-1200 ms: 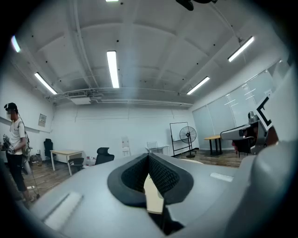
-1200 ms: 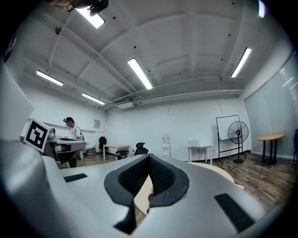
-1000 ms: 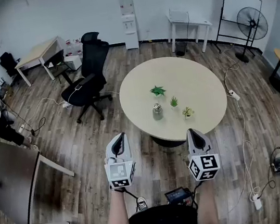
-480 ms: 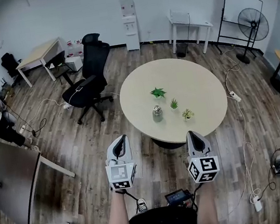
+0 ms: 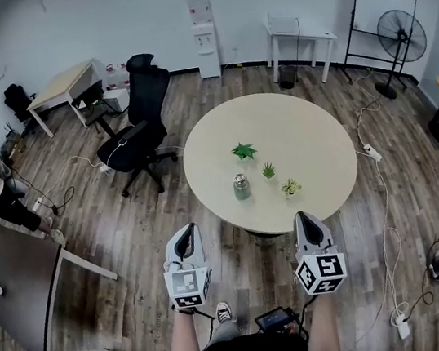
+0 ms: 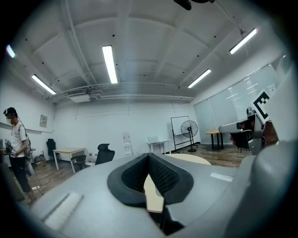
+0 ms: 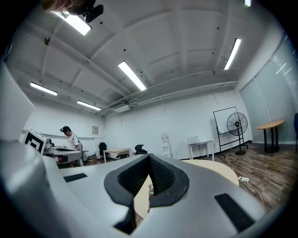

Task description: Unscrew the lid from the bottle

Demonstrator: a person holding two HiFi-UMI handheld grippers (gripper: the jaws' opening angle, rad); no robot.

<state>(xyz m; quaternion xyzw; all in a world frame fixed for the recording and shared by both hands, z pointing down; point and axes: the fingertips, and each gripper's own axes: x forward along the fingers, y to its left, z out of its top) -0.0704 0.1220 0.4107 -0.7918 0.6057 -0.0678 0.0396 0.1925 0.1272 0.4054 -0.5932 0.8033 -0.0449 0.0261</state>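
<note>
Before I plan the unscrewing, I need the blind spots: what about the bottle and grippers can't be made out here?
1. Head view: the bottle is too small to show how its lid sits.
2. Right gripper view: the right gripper, jaws shut, hides all but a sliver of the bottle.
3. Left gripper view: past the left gripper, also shut, only a strip of table shows; no bottle can be made out.

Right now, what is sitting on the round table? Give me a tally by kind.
bottle: 1
small plants: 3
Total: 4
</note>
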